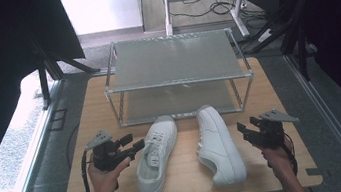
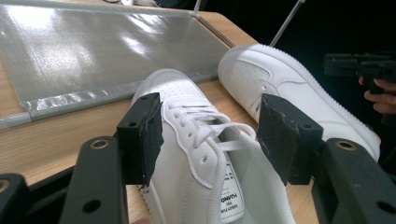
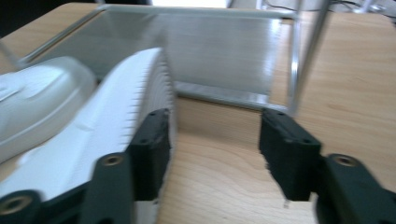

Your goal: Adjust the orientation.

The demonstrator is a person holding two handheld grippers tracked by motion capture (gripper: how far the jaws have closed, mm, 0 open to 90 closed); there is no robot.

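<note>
At lower centre of the high view, the white lace-up leather sneaker [image 1: 155, 154] looks light with a soft, yielding collar, best pinched there by the wide-open left gripper [image 1: 134, 143]; the right gripper [image 1: 242, 132] gapes too.

A two-tier metal shoe rack [image 1: 174, 65] stands at the far end of the wooden counter [image 1: 189, 174]; cables [image 1: 216, 6] lie on the floor beyond the rack.
</note>
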